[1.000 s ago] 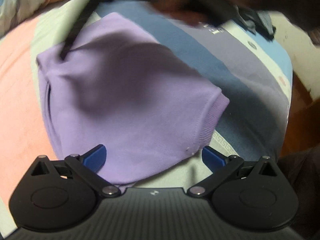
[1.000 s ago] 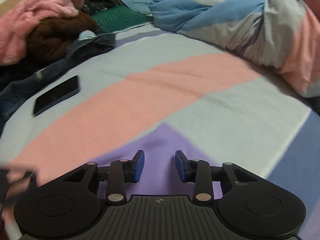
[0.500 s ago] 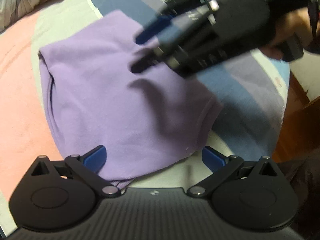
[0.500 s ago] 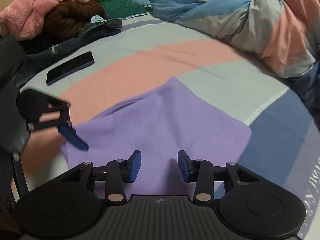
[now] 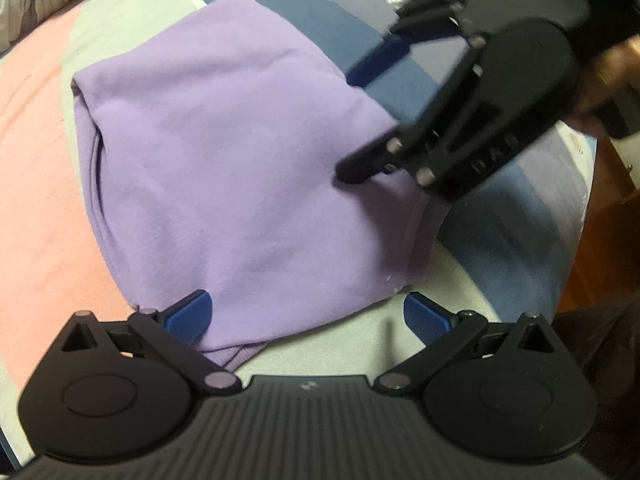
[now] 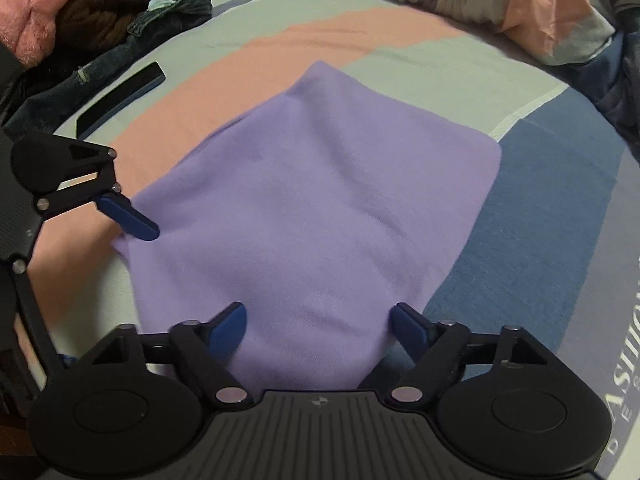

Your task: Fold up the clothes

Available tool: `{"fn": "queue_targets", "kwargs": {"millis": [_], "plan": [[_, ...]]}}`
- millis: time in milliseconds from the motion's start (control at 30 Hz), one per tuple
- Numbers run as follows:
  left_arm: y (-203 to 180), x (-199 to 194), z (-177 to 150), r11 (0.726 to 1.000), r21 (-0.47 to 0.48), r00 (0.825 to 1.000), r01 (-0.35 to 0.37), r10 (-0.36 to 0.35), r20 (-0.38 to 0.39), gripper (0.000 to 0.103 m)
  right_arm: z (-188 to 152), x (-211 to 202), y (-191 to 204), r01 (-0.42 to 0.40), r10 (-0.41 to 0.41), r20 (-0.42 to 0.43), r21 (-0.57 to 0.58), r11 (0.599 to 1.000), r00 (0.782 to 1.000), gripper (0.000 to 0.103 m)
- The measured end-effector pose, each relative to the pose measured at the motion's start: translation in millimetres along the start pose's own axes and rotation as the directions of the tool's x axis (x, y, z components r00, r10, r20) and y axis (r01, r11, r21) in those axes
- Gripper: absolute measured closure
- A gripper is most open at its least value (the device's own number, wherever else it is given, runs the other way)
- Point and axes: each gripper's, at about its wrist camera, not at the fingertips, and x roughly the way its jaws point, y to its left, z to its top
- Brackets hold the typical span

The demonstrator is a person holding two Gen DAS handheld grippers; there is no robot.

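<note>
Folded purple knit garment (image 5: 240, 152) lies as a compact, roughly square packet on the striped pink, pale-green and blue bedsheet (image 6: 400, 60), layered edges showing along its left side and a ribbed hem on the right in the left wrist view.

Left gripper (image 5: 306, 316): jaws spread wide, straddling the near edge of the packet; one blue pad sits over the cloth, the other over bare sheet. Nothing clamped.

Right gripper (image 6: 318, 320): jaws also well apart, low over the packet's near edge, holding nothing. In the left wrist view it comes in from the right, one fingertip touching or just above the top layer near the ribbed hem.

Change over the last second: right gripper was near-closed and looking across the bed; it has since swung over the garment and opened wide. Left gripper has not shifted. The packet's outline matches the earlier views.

Judgement: this garment already lies folded. Both tools free and spread fits either a final pat-down or a lift to move the packet away; the pictures do not settle which.

Heap of pink, brown and denim clothes (image 6: 80, 20) and a dark flat phone (image 6: 120, 98) lie well apart, at the far left of the bed.
</note>
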Motion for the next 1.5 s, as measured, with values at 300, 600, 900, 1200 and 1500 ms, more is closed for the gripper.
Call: {"fn": "queue_targets", "kwargs": {"millis": [300, 600, 900, 1200, 1500], "plan": [[-38, -35, -21, 0.999, -0.043, 0.998, -0.014, 0.016, 0.058, 0.000, -44, -16, -18, -0.106, 0.098, 0.047, 0.211, 0.972, 0.994, 0.022], [37, -82, -46, 0.950, -0.312, 0.983, 0.011, 0.046, 0.176, 0.000, -98, 12, -59, -0.390, 0.297, 0.254, 0.544, 0.743, 0.920, 0.037], [57, -97, 20, 0.980, -0.191, 0.962, 0.052, 0.002, 0.273, 0.000, -103, 24, -57, -0.435, 0.311, 0.304, 0.628, 0.645, 0.901, 0.068], [129, -52, 89, 0.994, -0.109, 0.996, 0.007, 0.003, 0.090, 0.000, -113, 3, -56, -0.430, 0.242, 0.369, 0.615, 0.660, 0.898, 0.058], [213, -17, 51, 0.825, -0.509, 0.956, 0.243, -0.116, 0.269, 0.000, -66, 2, -124, -0.405, 0.085, 0.489, 0.599, 0.691, 0.868, 0.041]]}}
